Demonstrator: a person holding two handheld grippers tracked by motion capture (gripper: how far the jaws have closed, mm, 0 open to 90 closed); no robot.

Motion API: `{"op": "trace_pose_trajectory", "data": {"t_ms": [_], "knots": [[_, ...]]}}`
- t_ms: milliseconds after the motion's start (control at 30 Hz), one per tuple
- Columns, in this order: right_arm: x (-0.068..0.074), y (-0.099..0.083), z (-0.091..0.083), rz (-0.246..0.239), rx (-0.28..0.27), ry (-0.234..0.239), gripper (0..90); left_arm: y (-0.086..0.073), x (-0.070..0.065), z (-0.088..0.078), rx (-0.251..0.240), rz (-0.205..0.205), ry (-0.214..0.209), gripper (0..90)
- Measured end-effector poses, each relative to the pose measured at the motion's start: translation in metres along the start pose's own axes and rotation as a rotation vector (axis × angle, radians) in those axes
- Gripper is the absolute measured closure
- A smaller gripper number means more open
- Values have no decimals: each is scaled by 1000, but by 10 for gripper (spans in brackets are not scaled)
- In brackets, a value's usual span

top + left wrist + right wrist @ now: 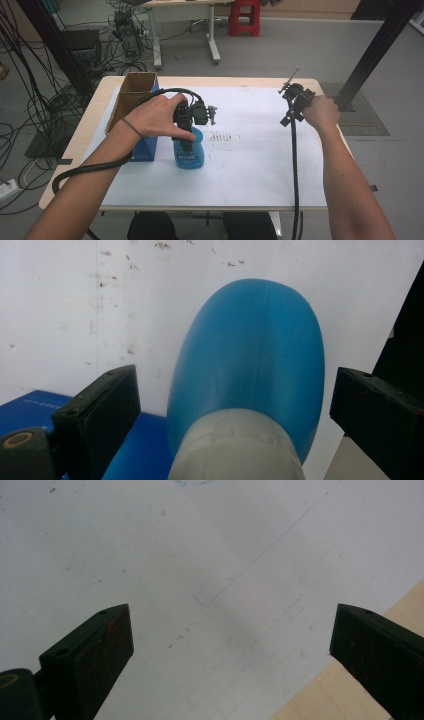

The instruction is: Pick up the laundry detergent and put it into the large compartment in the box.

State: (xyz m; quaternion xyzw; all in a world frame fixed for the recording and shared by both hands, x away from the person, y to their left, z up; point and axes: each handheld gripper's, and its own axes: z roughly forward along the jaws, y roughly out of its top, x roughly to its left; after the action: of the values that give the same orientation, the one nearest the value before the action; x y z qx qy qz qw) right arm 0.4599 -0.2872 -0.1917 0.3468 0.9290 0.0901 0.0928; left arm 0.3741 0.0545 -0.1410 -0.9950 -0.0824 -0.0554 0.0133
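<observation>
The left gripper hung over a blue bottle, its jaws spread wide on either side of the bottle's pale cap and touching neither. From the high view that gripper pointed down at the bottle, which stood upright on the white sheet covering the table, toward its left side. Just left of the bottle sat a blue box, with an open cardboard box behind it. The left hand gripped the tool from above. The right gripper was likewise wide open and held nothing, above bare white sheet near the table's wooden edge. It was held well apart from the bottle, near the table's far right corner.
</observation>
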Motion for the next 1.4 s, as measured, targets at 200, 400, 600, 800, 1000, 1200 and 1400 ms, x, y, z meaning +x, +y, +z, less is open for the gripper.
{"op": "trace_pose_trajectory", "data": {"t_ms": [200, 400, 600, 800, 1000, 1200, 1400], "knots": [[0, 0, 0, -5, -2, -1, 34, 0, 1, 1, 2, -4, 0, 64], [0, 1, 0, -1, 0, 1, 35, 0, 1, 1, 1, -4, -2, 64], [0, 1, 0, -1, -1, 1, 35, 1, 1, 1, -1, -8, -4, 61], [0, 0, 0, -3, -2, 0, 35, 1, 2, 3, 0, -10, -7, 55], [0, 0, -1, -1, -3, 0, 35, 0, 2, 3, -4, -12, -5, 55], [0, 0, -1, 0, -3, 0, 35, -1, 3, 3, -3, -17, -7, 55], [0, 0, -1, 0, -4, 0, 36, 0, 4, 3, 5, -6, -16, 116]]}}
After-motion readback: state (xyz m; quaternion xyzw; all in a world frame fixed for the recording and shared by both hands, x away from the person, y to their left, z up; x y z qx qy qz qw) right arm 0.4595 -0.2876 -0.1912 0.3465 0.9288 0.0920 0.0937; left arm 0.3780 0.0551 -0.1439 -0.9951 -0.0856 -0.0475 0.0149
